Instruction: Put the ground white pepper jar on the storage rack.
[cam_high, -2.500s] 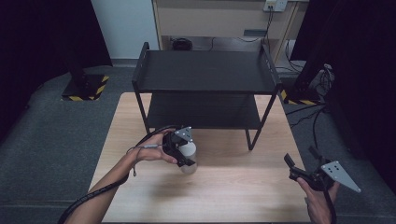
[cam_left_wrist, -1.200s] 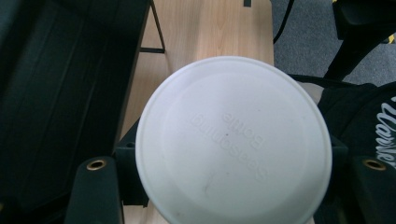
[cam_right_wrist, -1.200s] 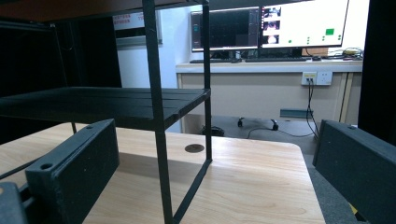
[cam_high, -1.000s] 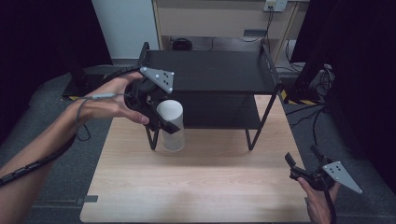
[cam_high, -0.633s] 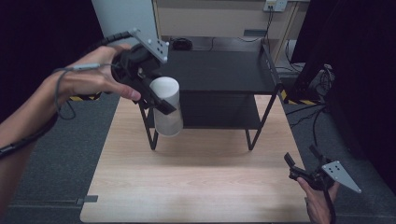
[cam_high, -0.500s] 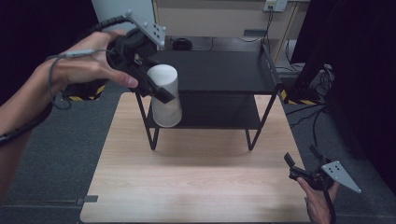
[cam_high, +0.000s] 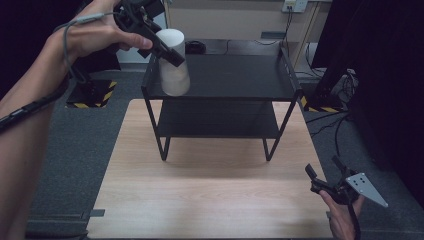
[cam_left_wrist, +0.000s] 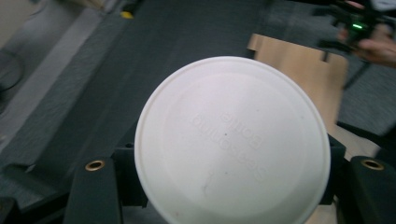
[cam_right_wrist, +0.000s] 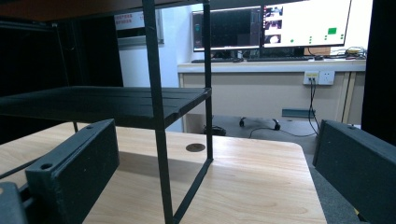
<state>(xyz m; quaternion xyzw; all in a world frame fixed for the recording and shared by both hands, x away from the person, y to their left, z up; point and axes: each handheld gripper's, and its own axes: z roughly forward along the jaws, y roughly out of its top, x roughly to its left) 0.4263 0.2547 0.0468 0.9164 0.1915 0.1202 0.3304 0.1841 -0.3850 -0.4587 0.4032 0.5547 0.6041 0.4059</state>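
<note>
At the far left of the high view, the left hand (cam_high: 97, 32) was raised above the table (cam_high: 210, 200), and the left gripper (cam_high: 167, 52) was clamped on a white cup (cam_high: 173, 62). The cup was held upright over the left end of the top shelf of a black rack (cam_high: 235, 75); whether its base touched the shelf could not be told. In the left gripper view, the round white lid (cam_left_wrist: 231, 140) of the cup was seen between the two jaws, with embossed letters on it. At the near right corner of the table, the right gripper (cam_high: 327, 175) was held low in the right hand (cam_high: 342, 217), its jaws set wide apart with nothing between them. In the right gripper view, a monitor (cam_right_wrist: 273, 23) was seen on a desk behind the rack.
</note>
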